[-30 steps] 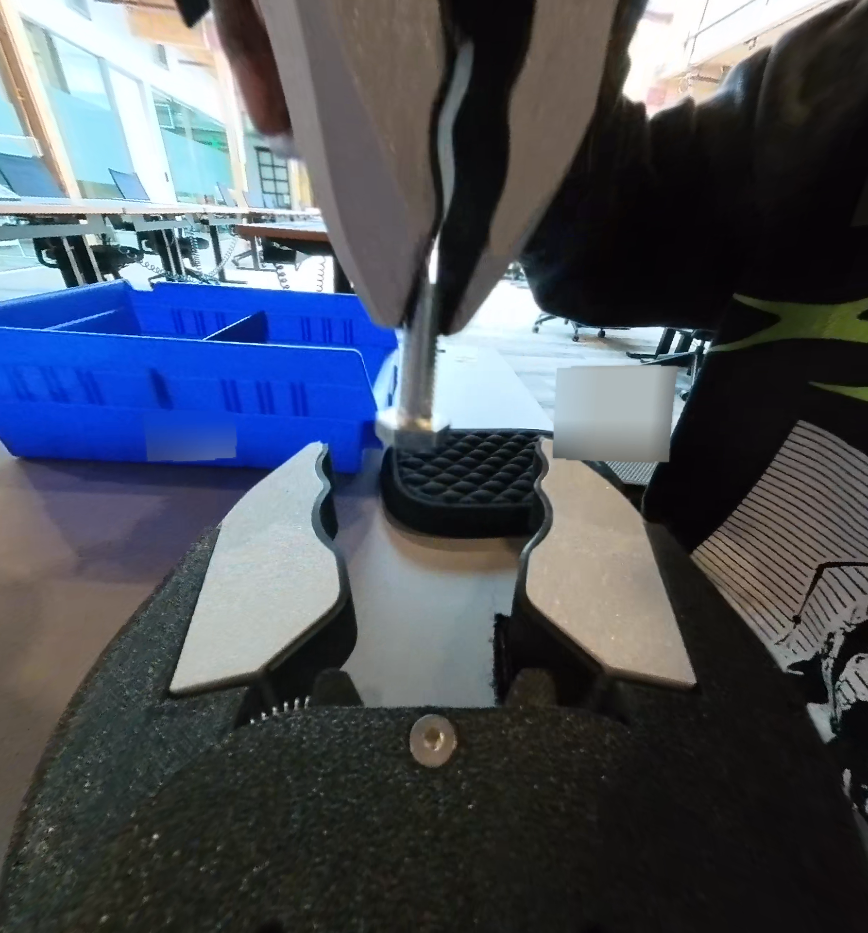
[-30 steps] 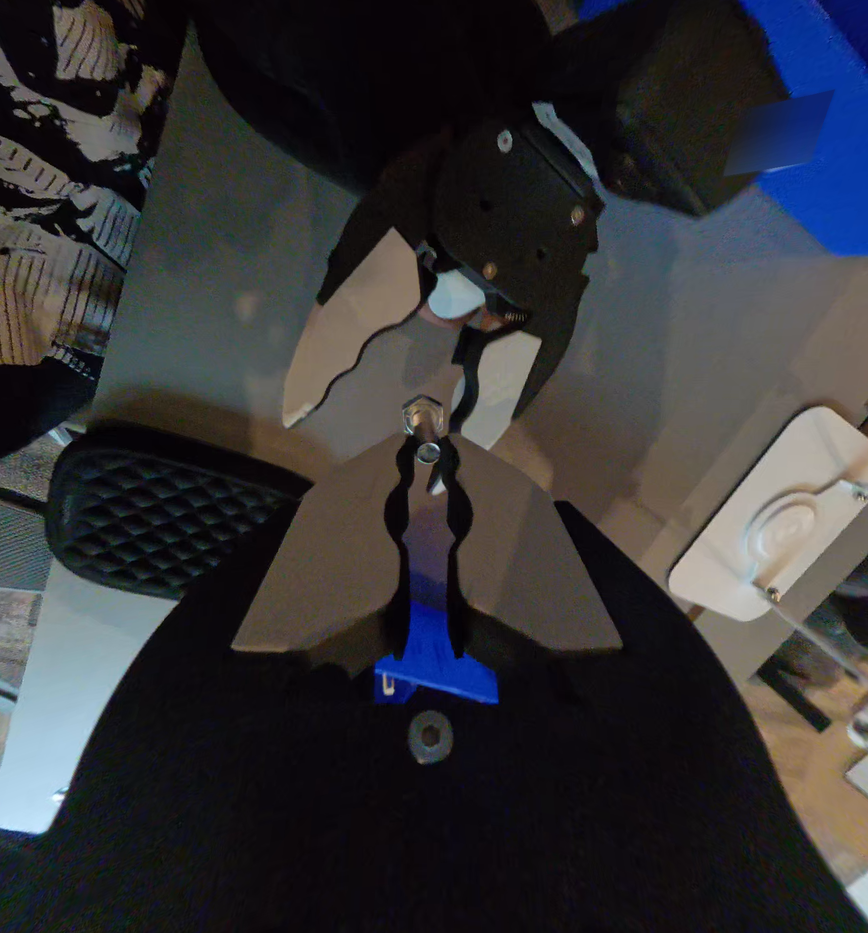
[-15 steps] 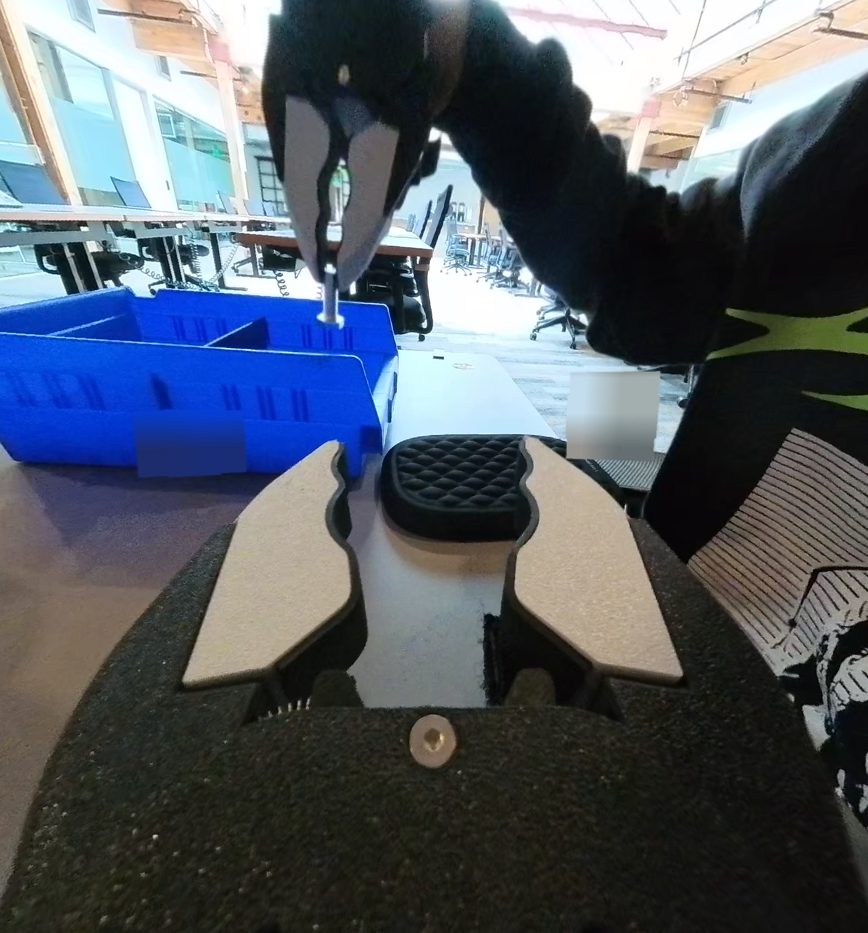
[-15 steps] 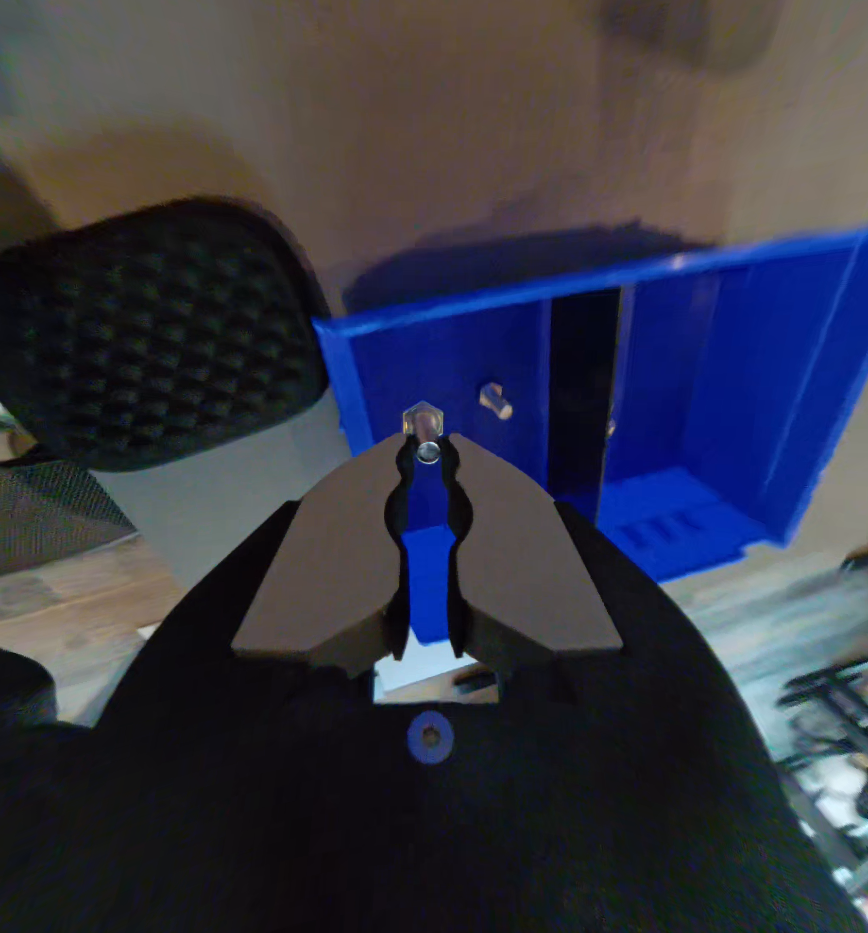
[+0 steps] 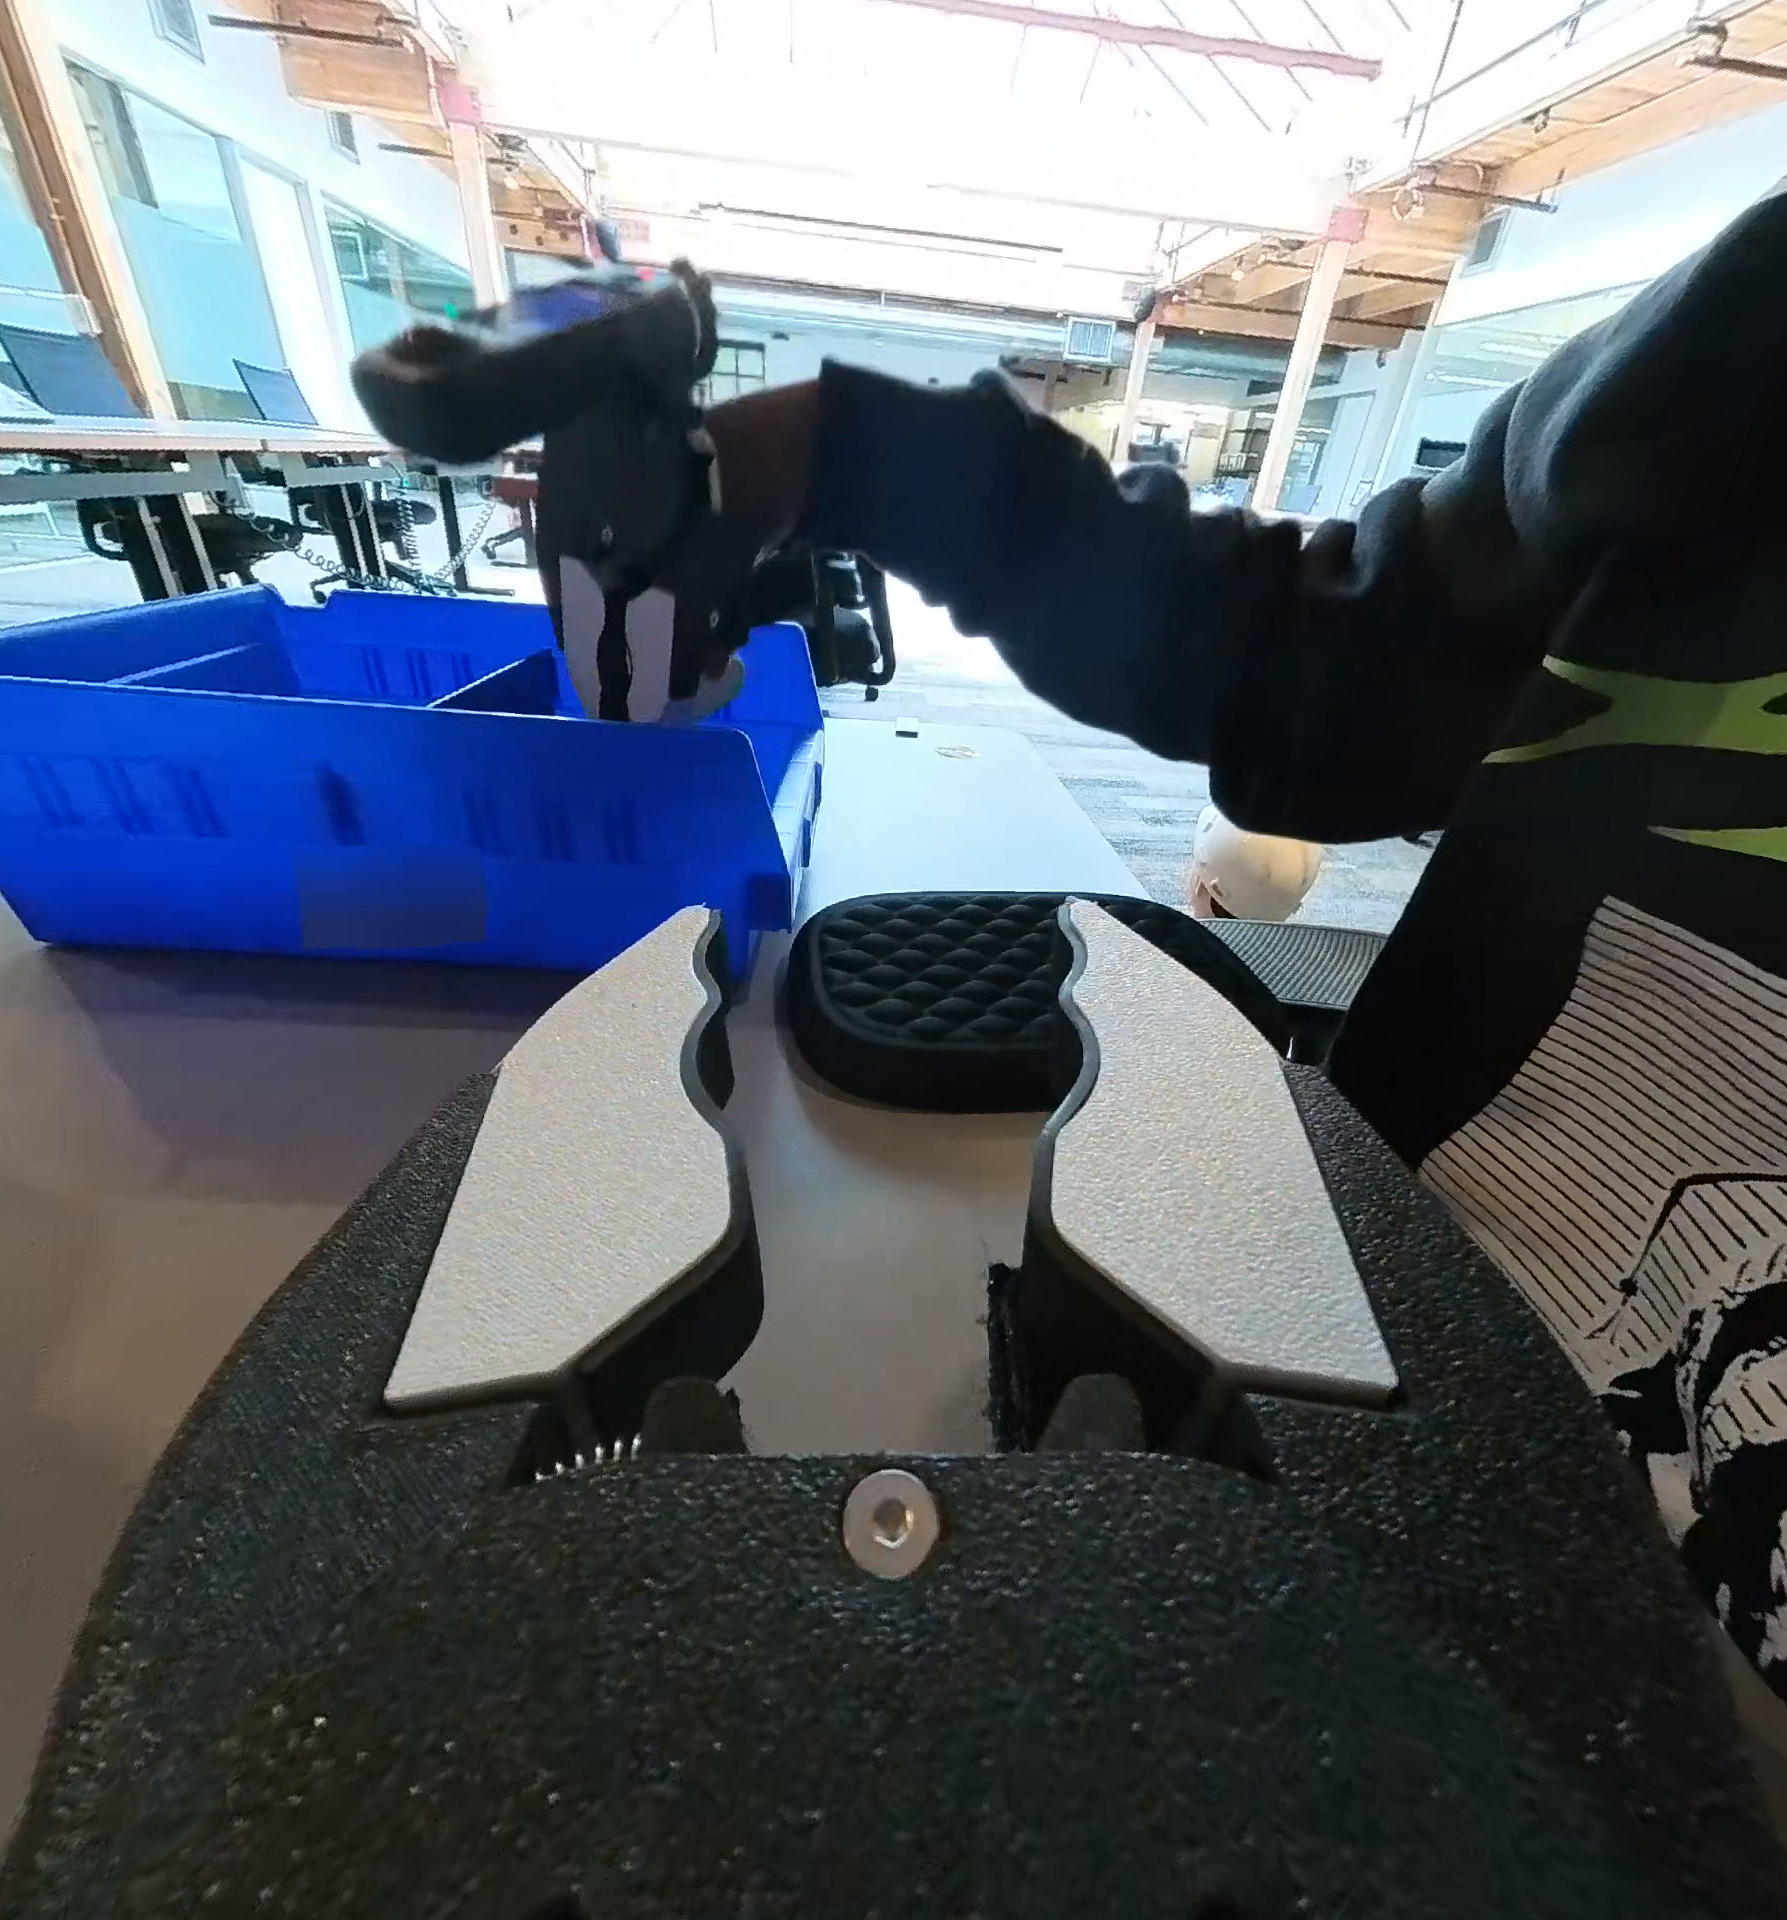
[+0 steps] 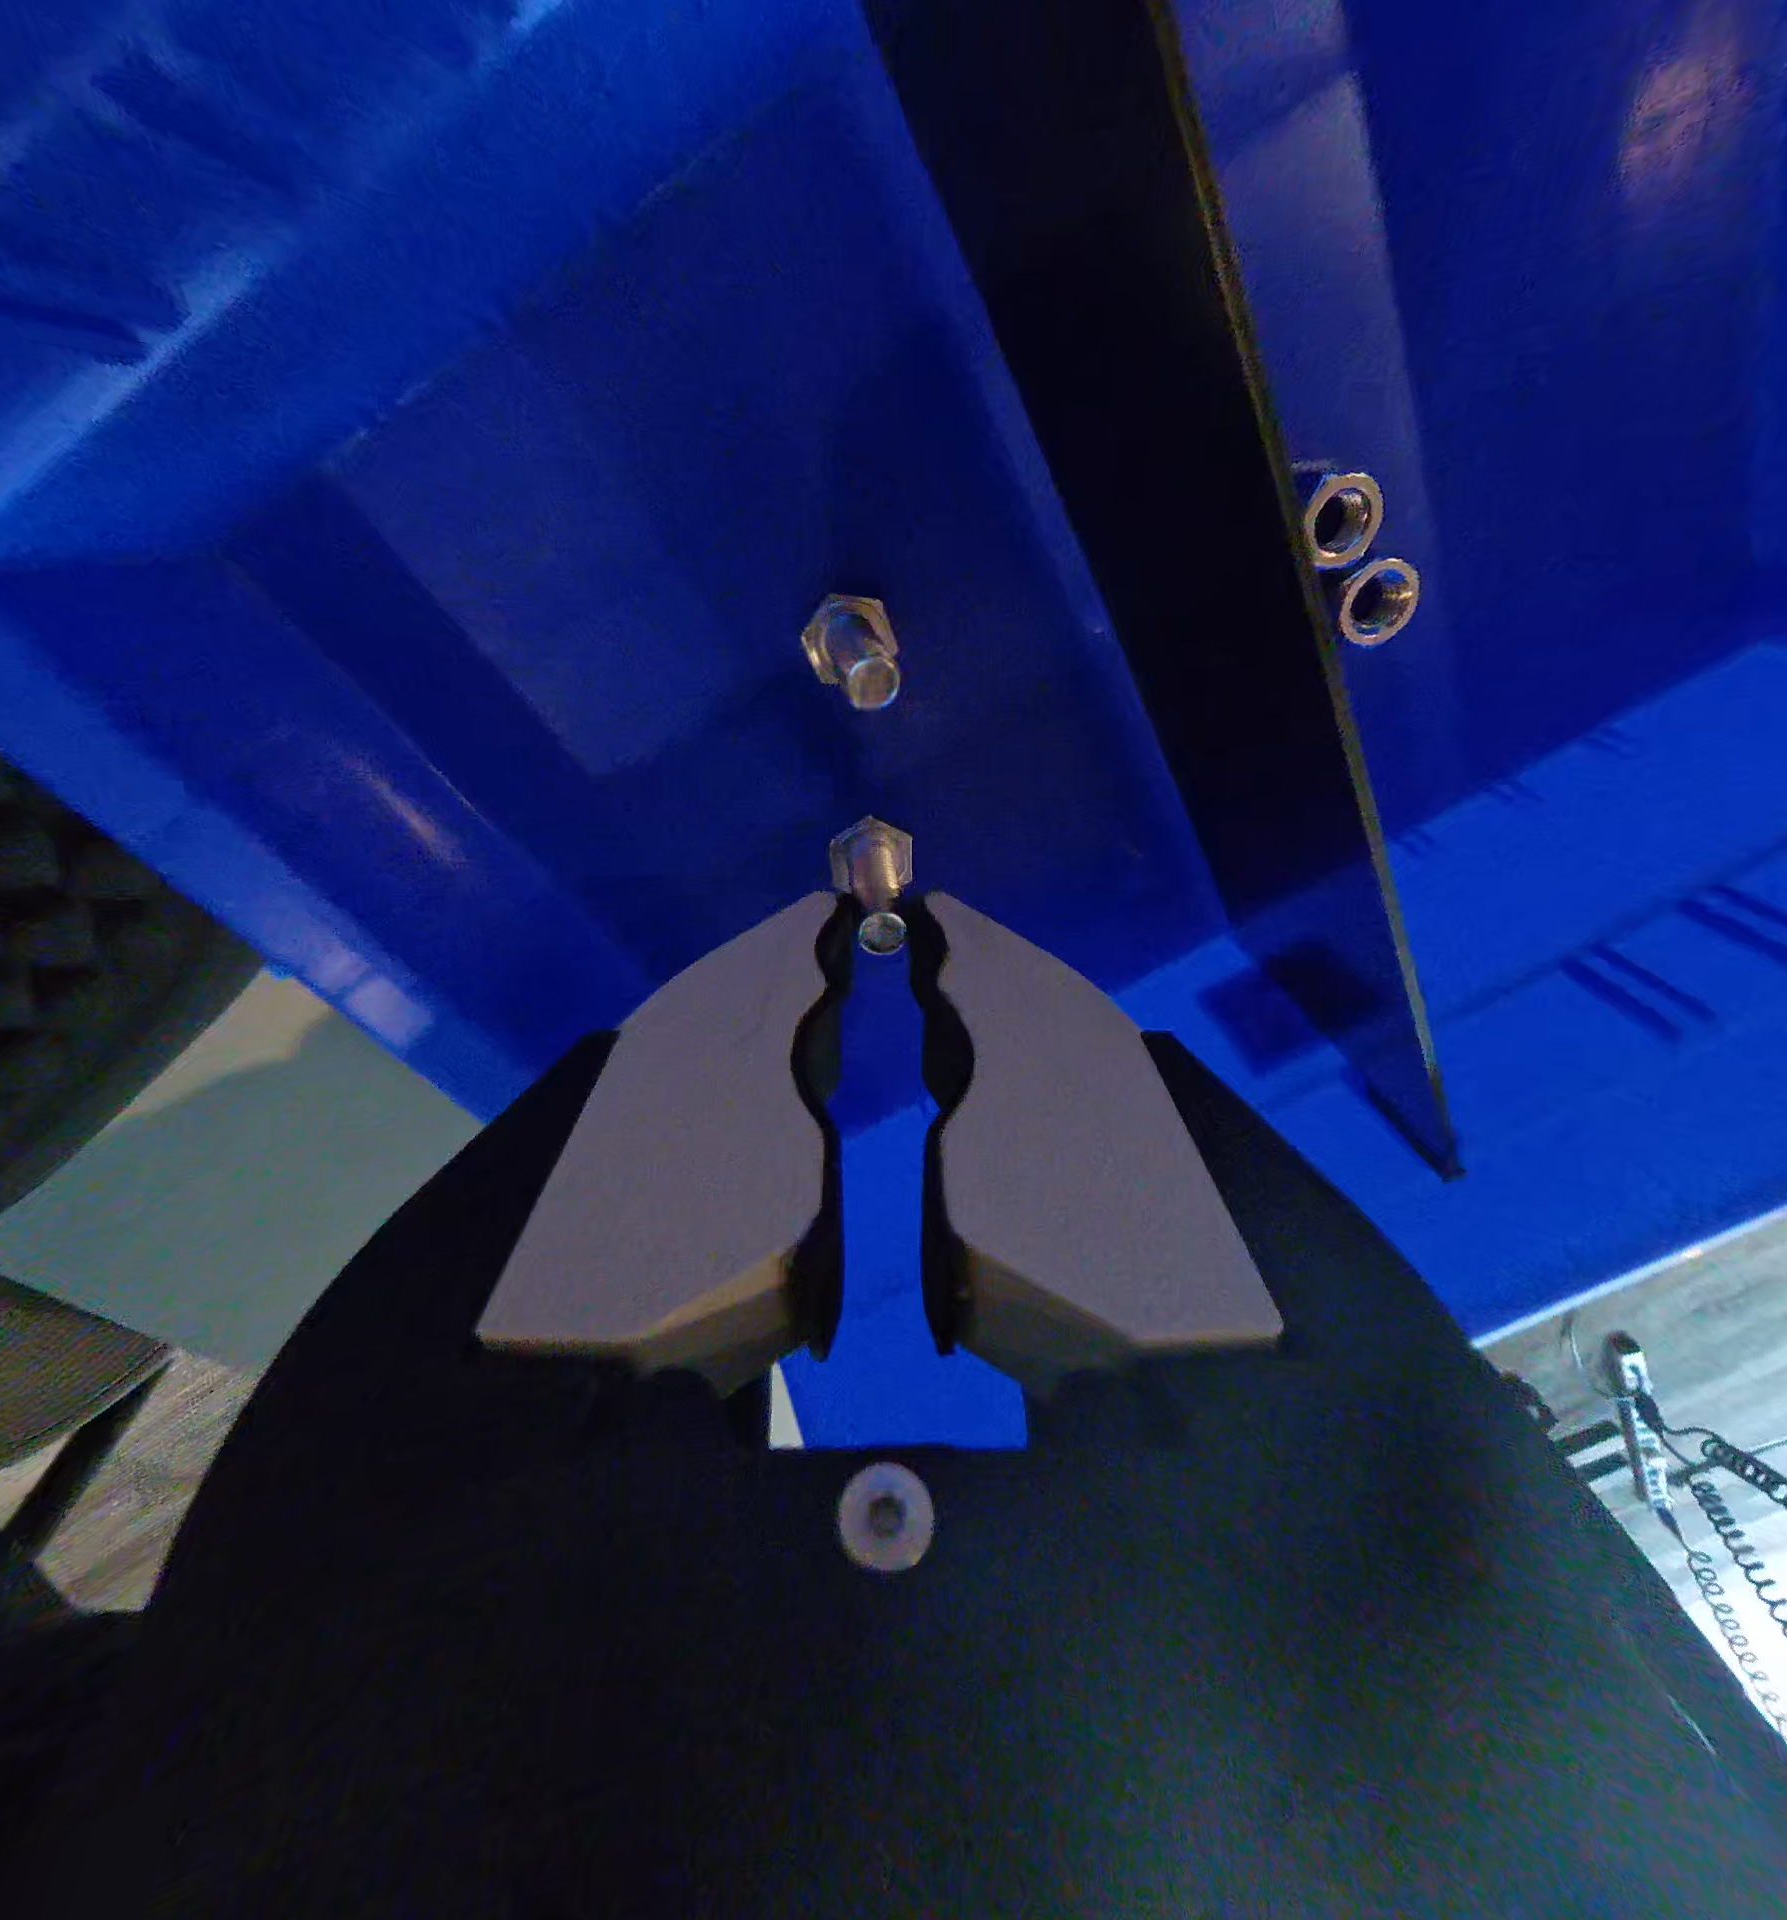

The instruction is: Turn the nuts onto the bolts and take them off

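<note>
My right gripper point(image 6: 878, 914) is shut on a silver bolt point(image 6: 871, 871), head pointing down into the blue bin point(image 6: 453, 416). A second bolt point(image 6: 853, 657) stands on its head on the bin floor just beyond. Two loose nuts point(image 6: 1353, 556) lie in the adjoining compartment, past a dark divider point(image 6: 1128, 520). In the left wrist view the right gripper point(image 5: 624, 665) reaches down inside the bin point(image 5: 349, 790); the bolt is hidden there. My left gripper point(image 5: 887, 925) is open and empty, low over the table.
A black quilted chair armrest point(image 5: 930, 997) sits at the table's edge just ahead of my left fingers. The person's dark sleeve point(image 5: 1128, 613) spans the right side. A coiled cable point(image 6: 1762, 1579) lies on the floor beside the bin. The left gripper's tips are roughly 25 cm from the right gripper's.
My right gripper has carried the bolt from just in front of my left gripper over to the blue bin and lowered it inside. My left gripper has stayed open and barely moved.
</note>
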Demonstrator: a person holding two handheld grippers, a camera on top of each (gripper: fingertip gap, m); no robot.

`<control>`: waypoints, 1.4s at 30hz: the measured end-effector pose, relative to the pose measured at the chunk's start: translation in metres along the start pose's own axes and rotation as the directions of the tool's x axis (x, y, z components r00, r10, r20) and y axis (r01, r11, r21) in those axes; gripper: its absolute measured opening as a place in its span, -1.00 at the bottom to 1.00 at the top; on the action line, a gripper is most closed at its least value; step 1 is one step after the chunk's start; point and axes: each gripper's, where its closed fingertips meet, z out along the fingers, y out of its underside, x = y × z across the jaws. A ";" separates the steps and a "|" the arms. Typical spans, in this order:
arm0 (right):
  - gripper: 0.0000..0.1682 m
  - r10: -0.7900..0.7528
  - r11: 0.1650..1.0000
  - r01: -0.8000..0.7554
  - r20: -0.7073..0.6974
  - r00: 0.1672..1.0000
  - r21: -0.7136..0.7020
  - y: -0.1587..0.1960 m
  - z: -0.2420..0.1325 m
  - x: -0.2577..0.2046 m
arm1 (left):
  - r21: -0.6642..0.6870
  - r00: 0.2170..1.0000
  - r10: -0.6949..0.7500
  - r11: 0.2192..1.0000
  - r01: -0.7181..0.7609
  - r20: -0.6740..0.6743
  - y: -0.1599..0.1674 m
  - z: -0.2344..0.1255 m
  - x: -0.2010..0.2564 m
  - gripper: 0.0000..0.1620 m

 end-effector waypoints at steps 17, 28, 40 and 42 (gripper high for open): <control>-0.36 0.128 0.912 -0.055 -0.155 0.980 0.406 -0.053 -0.070 -0.016 | 0.005 1.000 0.002 1.000 -0.002 0.024 -0.002 -0.002 -0.001 -0.34; 0.07 0.300 0.474 -0.097 -0.057 0.952 0.875 -0.150 -0.136 -0.076 | 0.045 0.966 0.005 0.999 -0.017 0.257 -0.031 -0.020 -0.023 -0.39; -0.25 0.368 0.111 -0.071 0.026 0.929 0.991 -0.200 -0.138 -0.083 | 0.051 0.582 -0.014 0.998 -0.048 0.813 -0.144 -0.187 -0.051 -0.43; -0.25 0.364 0.140 -0.065 0.010 0.931 0.988 -0.201 -0.131 -0.084 | 0.016 0.490 -0.001 1.000 -0.026 0.872 -0.150 -0.231 -0.062 -0.45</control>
